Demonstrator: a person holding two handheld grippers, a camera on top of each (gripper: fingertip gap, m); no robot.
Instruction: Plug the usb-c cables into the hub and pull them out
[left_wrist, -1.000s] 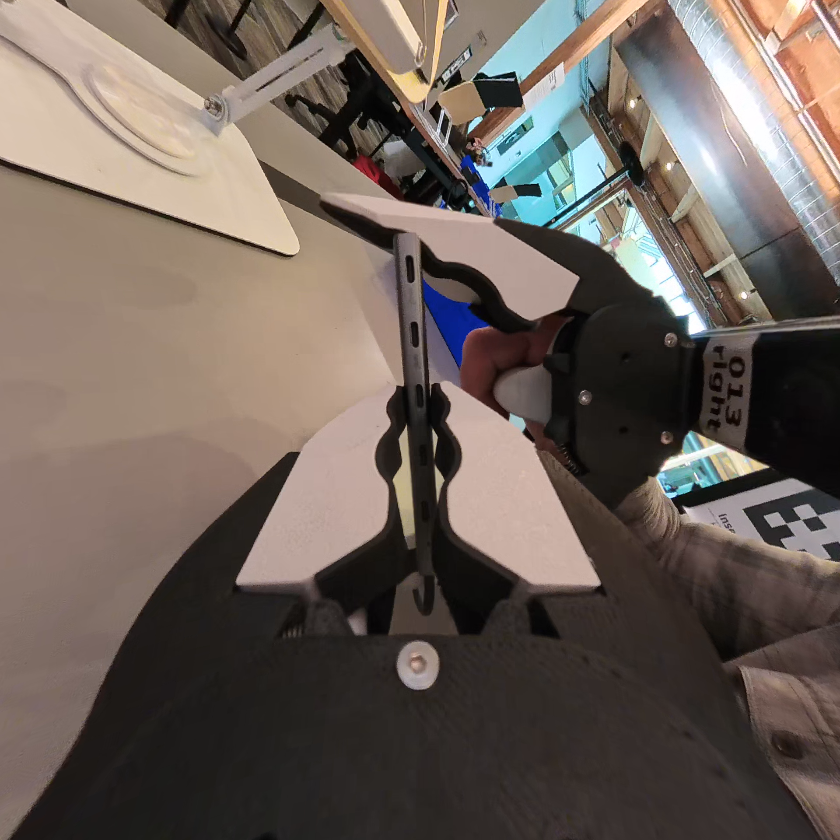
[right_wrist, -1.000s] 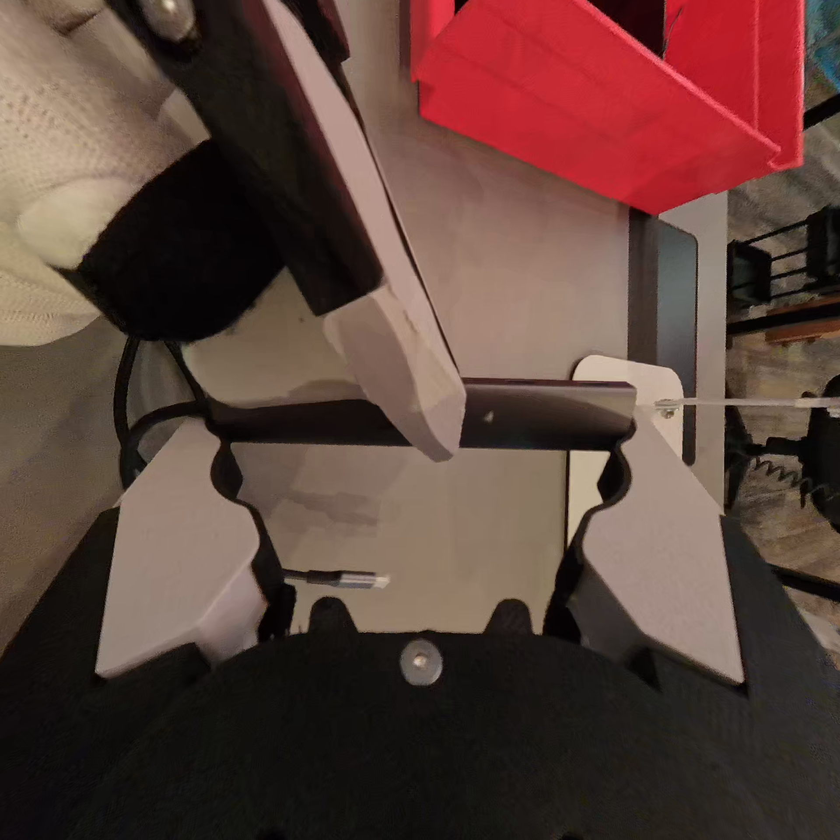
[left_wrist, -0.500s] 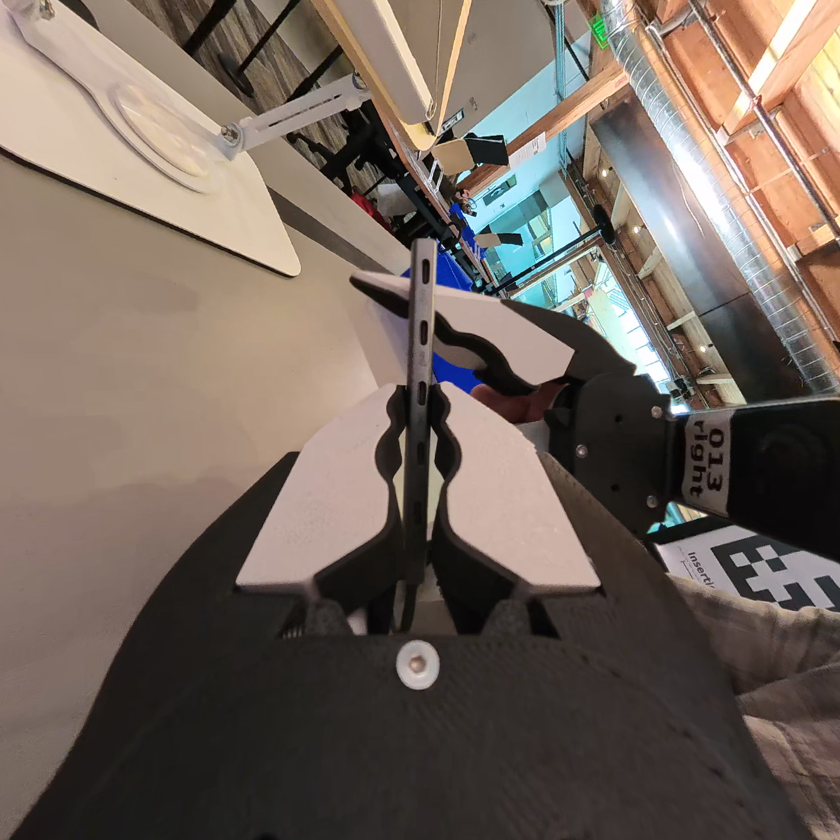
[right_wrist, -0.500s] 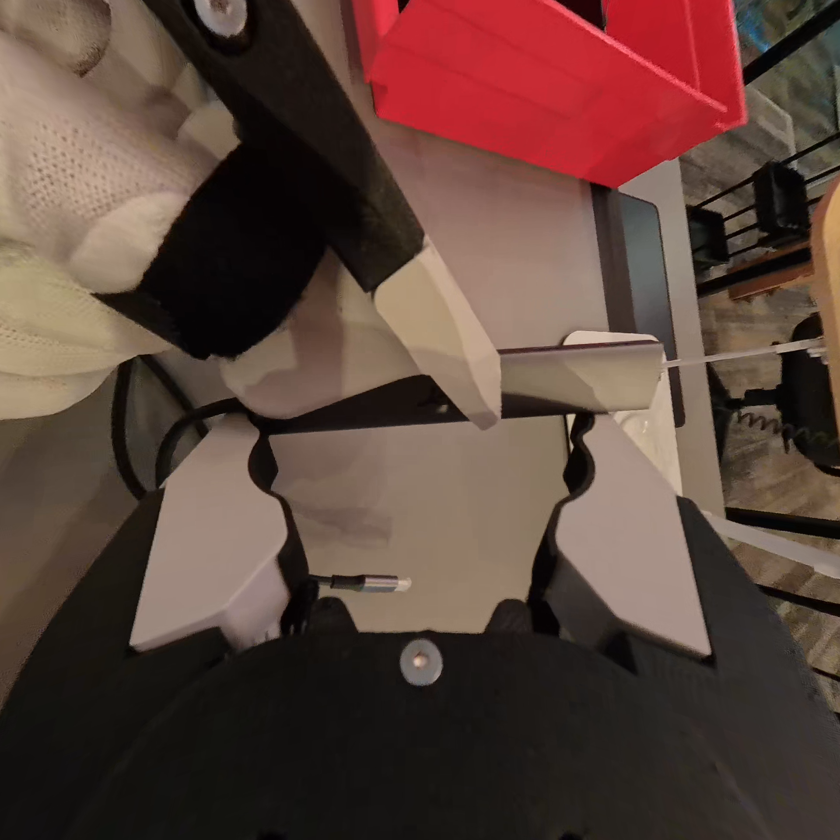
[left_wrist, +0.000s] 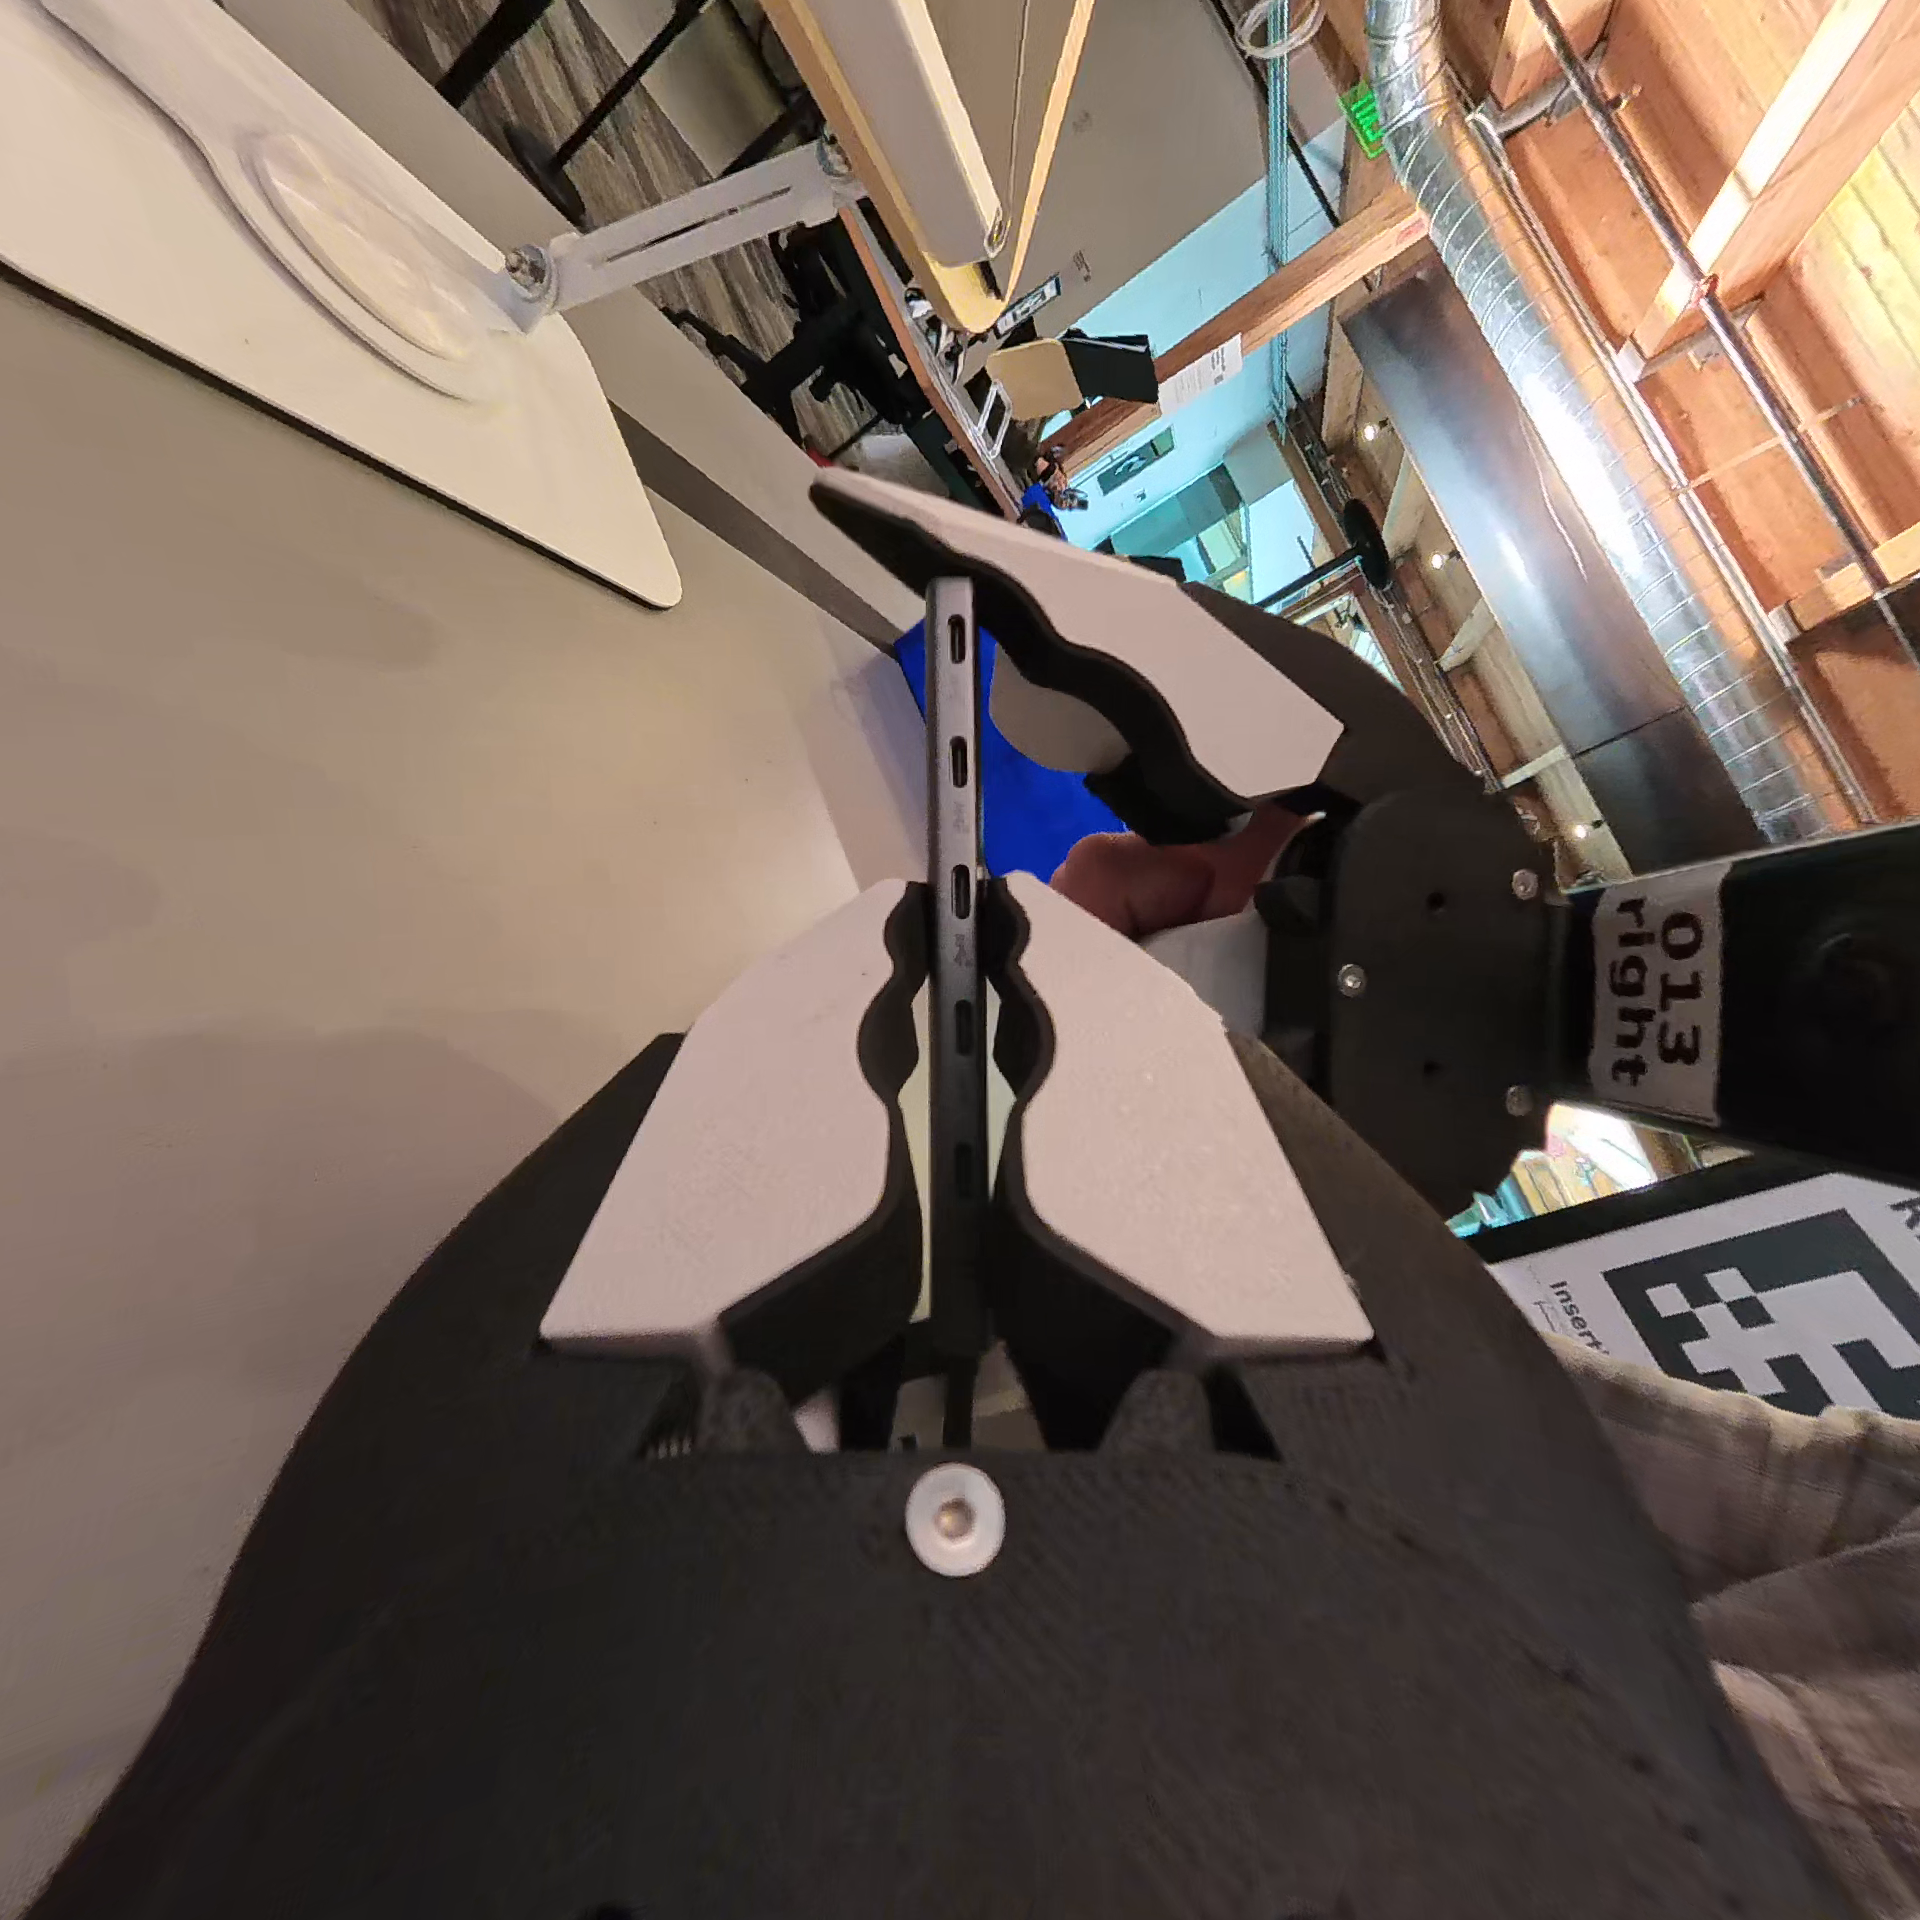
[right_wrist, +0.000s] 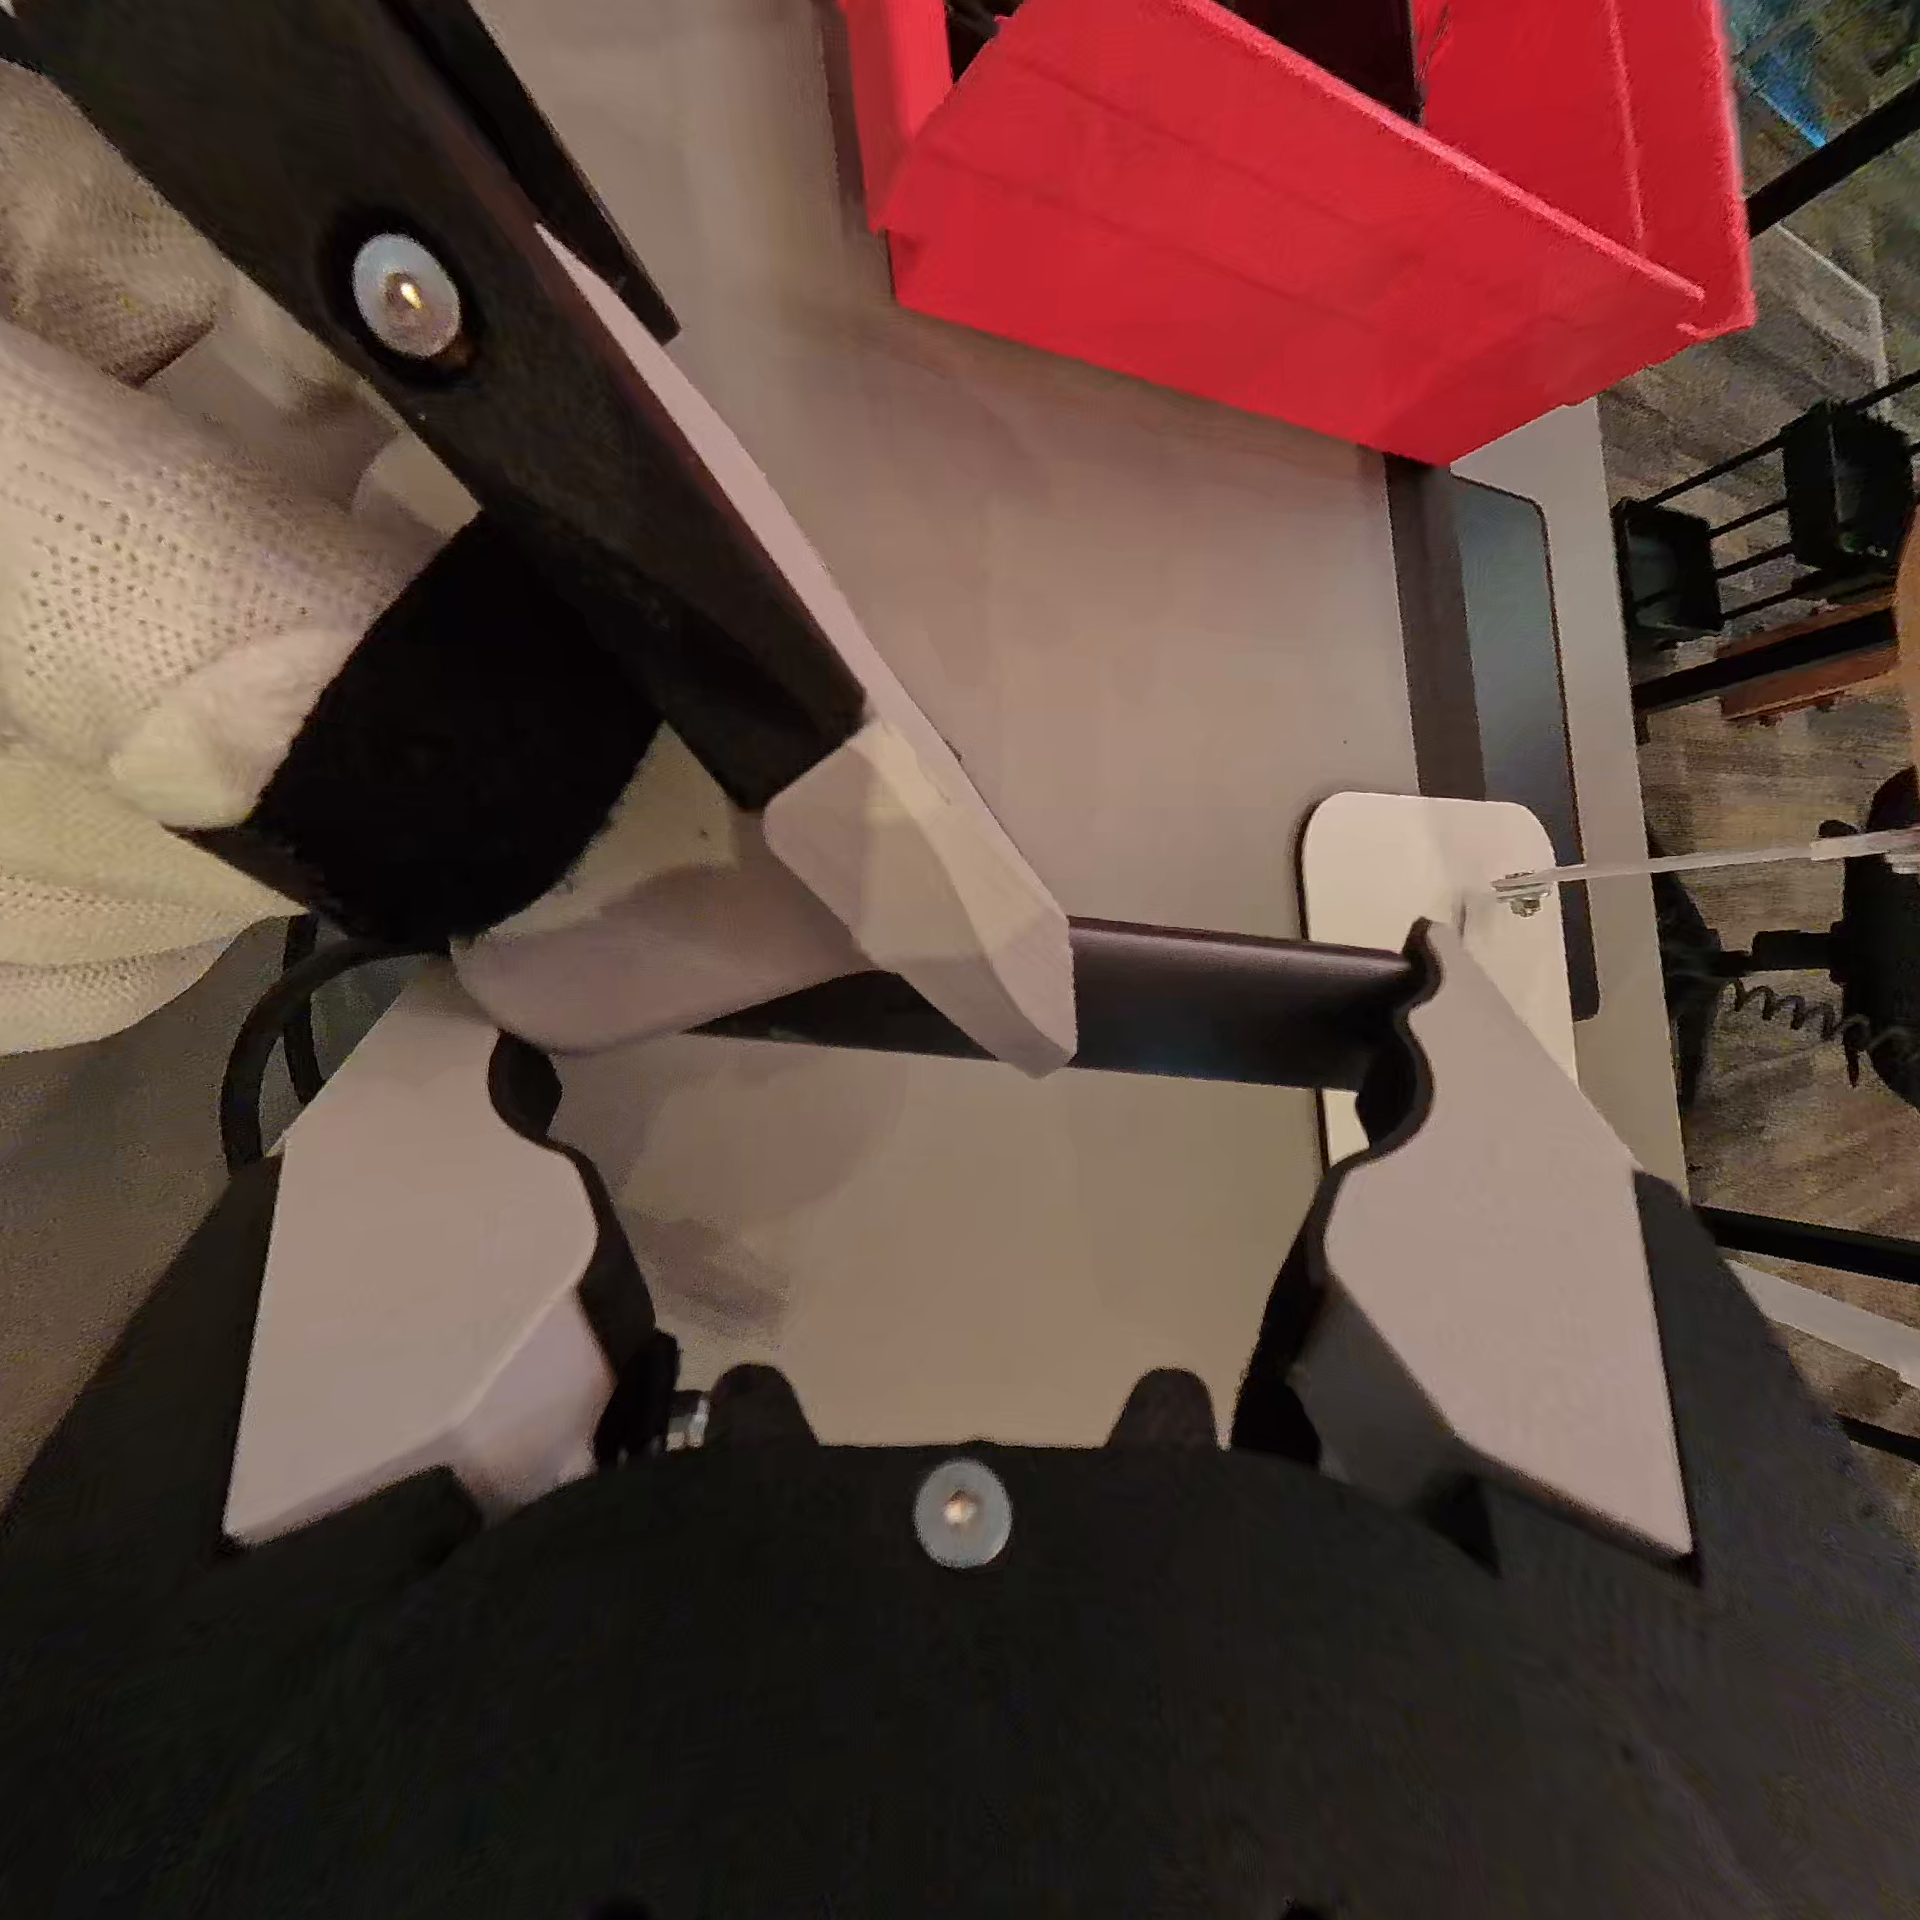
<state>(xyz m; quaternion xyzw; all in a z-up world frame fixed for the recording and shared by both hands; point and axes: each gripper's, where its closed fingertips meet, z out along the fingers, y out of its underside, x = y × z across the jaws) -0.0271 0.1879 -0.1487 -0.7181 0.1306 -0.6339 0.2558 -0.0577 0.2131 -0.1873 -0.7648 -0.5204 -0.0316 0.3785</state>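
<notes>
- Two grippers met at one slim dark hub, which was held off the pale grey table.
- In the left wrist view, the left gripper had its white fingers clenched on the hub's flat faces, with the hub standing edge-on between them and its row of small slot ports facing the camera.
- A thin dark cable ran from the hub's near end, down behind the fingers.
- The right gripper came in from the right in that view, and one of its white fingers lay across the hub's far end.
- In the right wrist view, the right gripper had its jaws spread wide; the hub lay crosswise between the fingertips, with its far end seated in the notch of the right-hand finger.
- Whether the other fingertip touched the hub could not be told, since the left gripper covered that end.
- A white knit glove held the left gripper's black handle.
- One metal-tipped plug peeked out beside the inner edge of the right gripper's left-hand finger, low in the picture; its resting place was hidden.
- Red bins stood on the table beyond the hub, and a white pad with a white bracket arm lay near the table's far edge.
- A plaid sleeve showed at the lower right of the left wrist view.
</notes>
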